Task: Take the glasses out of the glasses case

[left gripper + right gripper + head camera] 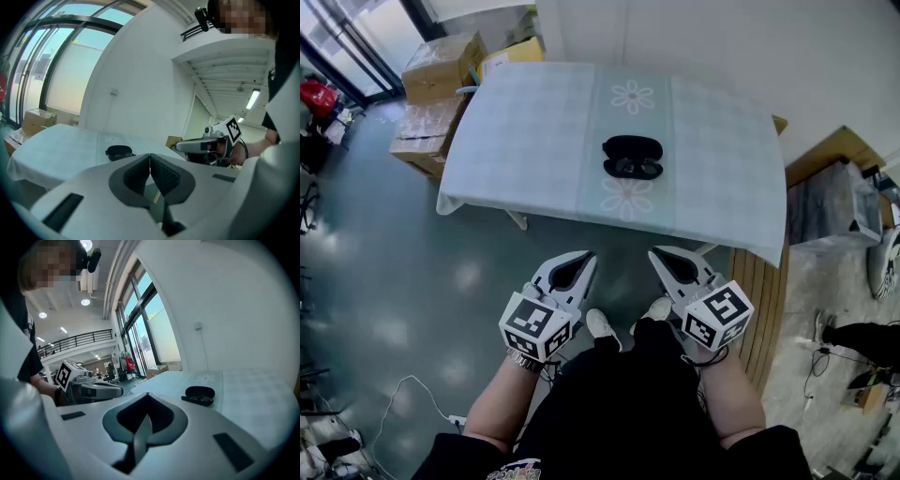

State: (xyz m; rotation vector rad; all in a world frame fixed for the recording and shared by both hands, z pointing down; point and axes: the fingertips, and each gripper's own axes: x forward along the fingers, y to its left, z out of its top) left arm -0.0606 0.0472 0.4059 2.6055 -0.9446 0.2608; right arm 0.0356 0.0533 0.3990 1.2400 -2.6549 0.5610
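A black glasses case [632, 157] lies open in the middle of the table, its lid toward the far side and dark glasses [637, 168] resting in the near half. The case also shows small in the left gripper view [118, 152] and the right gripper view [200, 395]. Both grippers hang below the table's near edge, in front of the person's legs. My left gripper [586, 260] is shut with nothing in it. My right gripper [657, 254] is shut too, empty. Each is well short of the case.
The table carries a pale blue checked cloth [534, 131] with flower prints. Cardboard boxes [439, 80] stand at its far left. A wooden bench and a grey crate [830, 202] sit to the right. A cable [403, 394] trails on the floor.
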